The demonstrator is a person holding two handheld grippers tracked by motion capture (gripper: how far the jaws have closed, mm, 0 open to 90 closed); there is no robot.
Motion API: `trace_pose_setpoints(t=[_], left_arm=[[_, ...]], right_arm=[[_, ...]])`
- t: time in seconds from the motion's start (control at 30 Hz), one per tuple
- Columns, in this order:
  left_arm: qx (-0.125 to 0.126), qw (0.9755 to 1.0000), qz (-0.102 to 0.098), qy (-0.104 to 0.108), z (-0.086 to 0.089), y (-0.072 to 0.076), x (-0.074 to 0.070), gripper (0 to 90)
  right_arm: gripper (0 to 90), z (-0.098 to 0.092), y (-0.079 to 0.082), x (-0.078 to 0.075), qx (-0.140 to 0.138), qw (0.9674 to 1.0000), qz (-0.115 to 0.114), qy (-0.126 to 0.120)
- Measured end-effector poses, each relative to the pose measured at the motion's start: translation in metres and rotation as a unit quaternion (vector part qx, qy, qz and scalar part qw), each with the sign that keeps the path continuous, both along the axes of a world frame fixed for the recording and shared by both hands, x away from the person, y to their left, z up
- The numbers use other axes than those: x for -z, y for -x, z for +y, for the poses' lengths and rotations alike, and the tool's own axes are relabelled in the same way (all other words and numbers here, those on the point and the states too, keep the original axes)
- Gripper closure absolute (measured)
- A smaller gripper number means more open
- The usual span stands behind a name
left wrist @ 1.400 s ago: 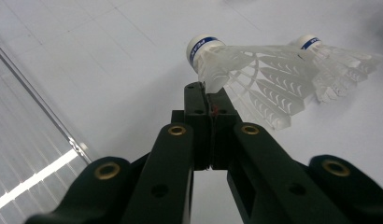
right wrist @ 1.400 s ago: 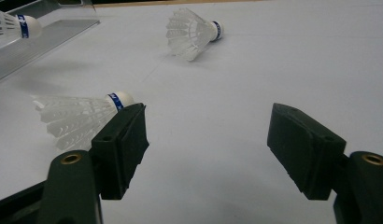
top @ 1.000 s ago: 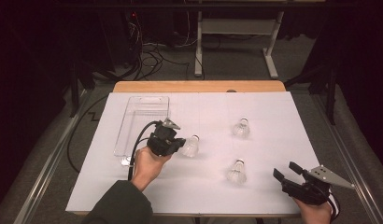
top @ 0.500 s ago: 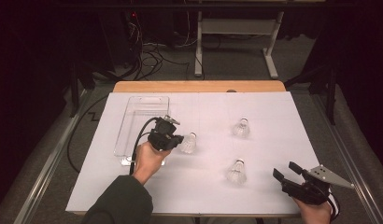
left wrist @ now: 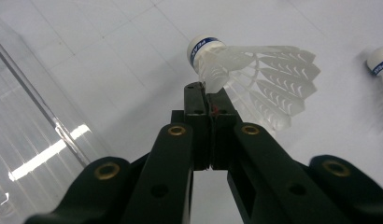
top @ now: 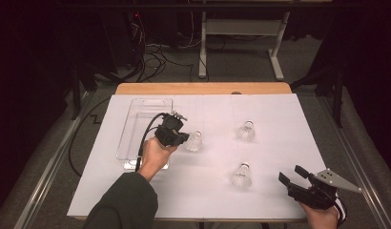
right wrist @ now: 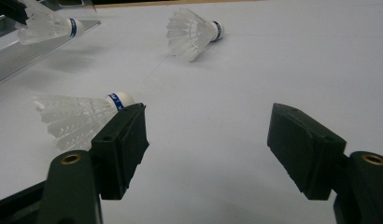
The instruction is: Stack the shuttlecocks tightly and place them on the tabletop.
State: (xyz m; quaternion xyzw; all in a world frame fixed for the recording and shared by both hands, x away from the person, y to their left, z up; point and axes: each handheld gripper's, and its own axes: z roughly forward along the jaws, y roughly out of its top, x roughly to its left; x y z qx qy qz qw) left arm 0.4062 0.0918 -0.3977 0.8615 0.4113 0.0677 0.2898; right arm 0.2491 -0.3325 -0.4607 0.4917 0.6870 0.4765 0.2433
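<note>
My left gripper (top: 183, 137) (left wrist: 208, 93) is shut on the feather skirt of a white shuttlecock (top: 194, 141) (left wrist: 266, 70). It holds the shuttlecock a little above the white sheet, just right of the clear plastic tray (top: 136, 125) (left wrist: 21, 121). Two more shuttlecocks lie on the sheet, one at the middle right (top: 246, 130) (right wrist: 192, 29) and one nearer me (top: 242, 175) (right wrist: 77, 117). My right gripper (top: 293, 175) (right wrist: 208, 133) stands open at the front right, nothing between its jaws, and the nearer shuttlecock lies just beyond its left jaw.
A white sheet (top: 279, 109) covers the wooden table (top: 203, 88). Dark floor with cables and a desk frame lies beyond the far edge. Metal rails run along both sides of the table.
My left gripper has carried the shuttlecock a little farther up the table, alongside the tray. The right gripper has stayed where it was.
</note>
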Motion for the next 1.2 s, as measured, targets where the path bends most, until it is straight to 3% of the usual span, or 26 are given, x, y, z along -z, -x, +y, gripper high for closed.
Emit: trace_pose_setpoints(t=[0.4, 0.7, 1.2], left_arm=[[-0.009, 0.9998, 0.017, -0.01, -0.001, -0.01, 0.008, 88.5], [-0.012, 0.9994, 0.016, -0.028, -0.006, -0.014, 0.009, 87.7], [-0.026, 0.9994, 0.009, -0.019, -0.006, -0.024, 0.008, 85.1]], right_arm=[[28.9, 0.0, 0.0, 0.0, -0.001, 1.0, 0.0, -0.001], [28.8, 0.0, 0.0, 0.0, -0.001, 1.0, 0.0, -0.001], [28.9, 0.0, 0.0, 0.0, -0.002, 1.0, 0.0, -0.002]])
